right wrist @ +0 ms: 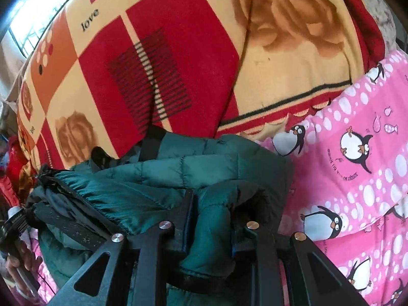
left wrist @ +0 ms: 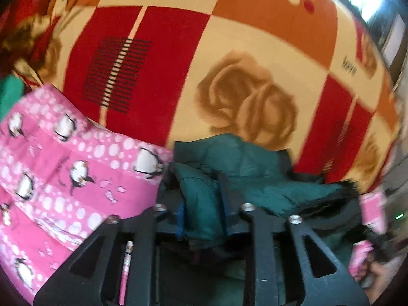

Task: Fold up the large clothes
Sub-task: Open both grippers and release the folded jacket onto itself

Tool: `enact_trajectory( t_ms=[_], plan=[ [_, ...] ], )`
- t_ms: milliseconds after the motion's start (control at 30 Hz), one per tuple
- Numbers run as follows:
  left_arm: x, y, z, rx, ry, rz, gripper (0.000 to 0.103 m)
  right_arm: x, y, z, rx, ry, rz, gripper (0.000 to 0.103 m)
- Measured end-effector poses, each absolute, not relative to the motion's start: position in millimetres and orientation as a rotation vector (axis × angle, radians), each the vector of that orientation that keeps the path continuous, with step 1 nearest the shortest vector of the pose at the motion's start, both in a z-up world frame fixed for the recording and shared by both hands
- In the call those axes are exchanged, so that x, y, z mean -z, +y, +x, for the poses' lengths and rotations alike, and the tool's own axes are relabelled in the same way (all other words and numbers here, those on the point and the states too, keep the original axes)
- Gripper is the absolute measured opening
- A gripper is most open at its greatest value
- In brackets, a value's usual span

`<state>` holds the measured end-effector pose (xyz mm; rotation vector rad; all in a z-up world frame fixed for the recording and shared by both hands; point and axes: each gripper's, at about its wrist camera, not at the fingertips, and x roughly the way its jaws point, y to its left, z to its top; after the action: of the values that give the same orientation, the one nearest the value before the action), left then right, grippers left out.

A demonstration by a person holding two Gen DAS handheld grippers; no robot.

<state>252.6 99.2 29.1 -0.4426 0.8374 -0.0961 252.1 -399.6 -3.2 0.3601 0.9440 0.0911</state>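
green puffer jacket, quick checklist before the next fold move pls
1. Jacket fabric between the right gripper jaws: ok, a green fold sits there.
2. Right pads actually pinching it: cannot tell.
3. Fabric between the left gripper jaws: ok; grip cannot tell.
4. green puffer jacket laid flat: not ok, bunched.
5. Room ahead on the patterned blanket: ok.
6. pink penguin fabric apart from the jacket: not ok, it touches.
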Motion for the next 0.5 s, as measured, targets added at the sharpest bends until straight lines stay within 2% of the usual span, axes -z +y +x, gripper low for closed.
enact_trajectory(
  t_ms=[33, 67, 133, 267, 333, 400, 433, 500],
  plan=[
    [-35, 106, 249, 0.132, 0.814, -0.493, 0.056, -1, -400, 250, -0.103, 0.931, 0.368, 0.027],
    [-42, 111, 245, 0.141, 0.781, -0.521, 0.080, -8, -403, 246, -0.128, 0.904, 0.387, 0.032],
    [-59, 123, 230, 0.120, 0.661, -0.569, 0.091, -16, -404, 243, -0.153, 0.889, 0.404, 0.036],
    [-71, 121, 226, 0.148, 0.661, -0.586, 0.091, -30, -401, 239, -0.167, 0.875, 0.401, 0.037],
    [-73, 107, 223, 0.147, 0.666, -0.525, 0.091, -37, -403, 235, -0.192, 0.837, 0.444, 0.044],
    [-72, 96, 221, 0.155, 0.674, -0.472, 0.091, -46, -405, 230, -0.212, 0.787, 0.488, 0.068],
    [-70, 87, 220, 0.155, 0.678, -0.443, 0.091, -49, -406, 229, -0.207, 0.766, 0.491, 0.073],
    [-64, 77, 218, 0.152, 0.680, -0.403, 0.091, -62, -405, 221, -0.186, 0.691, 0.489, 0.075]
  ],
)
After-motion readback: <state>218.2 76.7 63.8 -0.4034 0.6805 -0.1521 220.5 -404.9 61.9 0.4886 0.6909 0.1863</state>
